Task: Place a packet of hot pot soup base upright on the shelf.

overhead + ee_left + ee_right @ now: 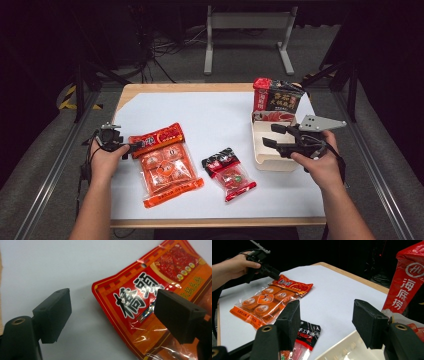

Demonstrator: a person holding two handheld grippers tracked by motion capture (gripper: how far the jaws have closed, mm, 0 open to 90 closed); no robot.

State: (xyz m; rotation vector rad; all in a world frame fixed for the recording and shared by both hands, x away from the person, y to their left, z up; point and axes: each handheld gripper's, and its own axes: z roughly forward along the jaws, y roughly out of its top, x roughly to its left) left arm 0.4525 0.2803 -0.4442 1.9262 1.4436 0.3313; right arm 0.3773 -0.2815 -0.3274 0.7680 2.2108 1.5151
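Orange snack bag lies on the white table, its top corner between my left gripper's spread fingers, maybe touching the three o'clock one. My right gripper gapes empty over one tray. Bags: three.

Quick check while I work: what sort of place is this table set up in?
Probably a lab or recording studio: a white-topped table framed by metal rails, loose cables on the grey floor, dark surroundings, and another grey stand behind.
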